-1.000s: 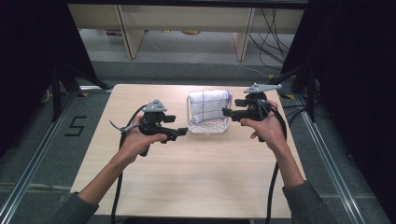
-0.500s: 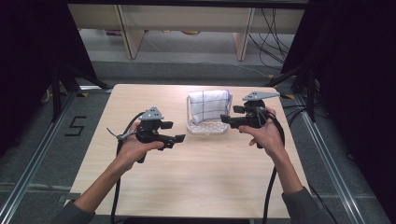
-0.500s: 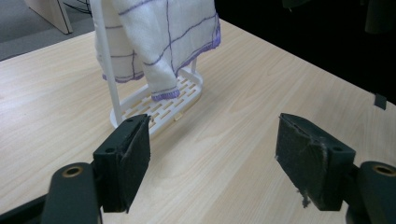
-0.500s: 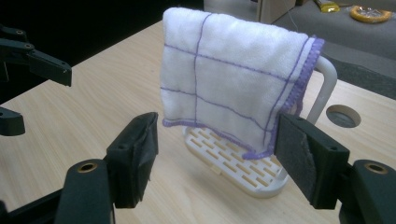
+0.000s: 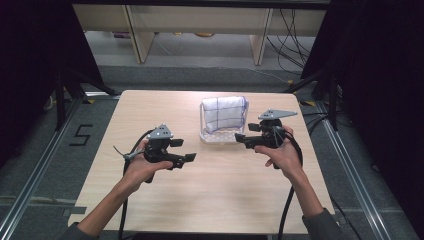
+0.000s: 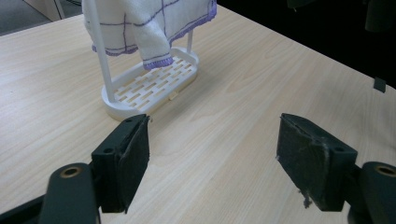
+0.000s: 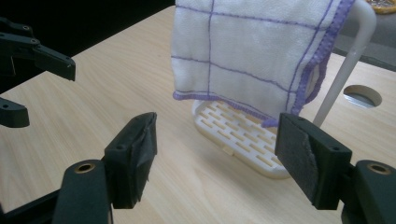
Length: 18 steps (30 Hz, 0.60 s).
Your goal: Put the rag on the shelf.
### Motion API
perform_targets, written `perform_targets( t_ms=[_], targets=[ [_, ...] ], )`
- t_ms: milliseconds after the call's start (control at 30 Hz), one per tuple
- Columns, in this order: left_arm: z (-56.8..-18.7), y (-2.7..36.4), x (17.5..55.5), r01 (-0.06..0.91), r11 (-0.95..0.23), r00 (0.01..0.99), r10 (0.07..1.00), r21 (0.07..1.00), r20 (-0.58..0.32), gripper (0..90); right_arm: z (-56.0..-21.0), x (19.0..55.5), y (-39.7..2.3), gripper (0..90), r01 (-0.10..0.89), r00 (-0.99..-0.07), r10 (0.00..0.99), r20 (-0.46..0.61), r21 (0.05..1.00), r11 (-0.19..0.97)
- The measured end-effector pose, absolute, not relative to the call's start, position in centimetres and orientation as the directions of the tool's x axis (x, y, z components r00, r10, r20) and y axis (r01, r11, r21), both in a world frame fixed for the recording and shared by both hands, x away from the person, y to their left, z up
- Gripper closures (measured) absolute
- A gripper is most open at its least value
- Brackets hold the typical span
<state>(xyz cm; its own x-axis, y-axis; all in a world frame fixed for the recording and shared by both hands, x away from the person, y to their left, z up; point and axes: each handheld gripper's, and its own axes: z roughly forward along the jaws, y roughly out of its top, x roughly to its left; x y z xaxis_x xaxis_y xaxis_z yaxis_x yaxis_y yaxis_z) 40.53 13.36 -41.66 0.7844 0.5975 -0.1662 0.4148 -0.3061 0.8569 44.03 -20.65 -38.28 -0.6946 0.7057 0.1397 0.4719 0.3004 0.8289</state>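
I see a white cloth (image 5: 224, 114) with purple lines hanging over the bar of a small white rack (image 5: 219, 136), near the far middle of the table (image 5: 150, 200). My right gripper (image 5: 239, 139) is nearer: it is just beside the rack's right end, jaws apart and empty, pointing left toward it. My left gripper (image 5: 191, 158) is also released, holding nothing, in front of the rack and to its left. The rack's long axis goes left to right. I judge there is free wood on all sides for the approach.

White cloth (image 5: 224, 113), purple grid; white rack (image 5: 218, 135).
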Motion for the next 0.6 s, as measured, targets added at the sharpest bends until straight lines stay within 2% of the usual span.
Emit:
perform_targets(
  t_ms=[400,567,600],
  targets=[
    [-44.1,14.2,39.5,0.444,-0.315,0.775,0.604,0.839,-0.183,23.0,-40.1,43.6,-20.2,29.9,0.506,-0.678,0.716,0.168,0.813,0.288],
    [-45.1,14.3,39.3,0.453,-0.322,0.768,0.615,0.831,-0.180,22.4,-40.7,43.6,-20.1,29.7,0.490,-0.695,0.705,0.141,0.811,0.321],
    [-45.3,14.3,39.3,0.455,-0.327,0.770,0.612,0.828,-0.181,22.4,-40.8,43.4,-20.0,29.6,0.518,-0.679,0.715,0.167,0.799,0.305]
  ],
)
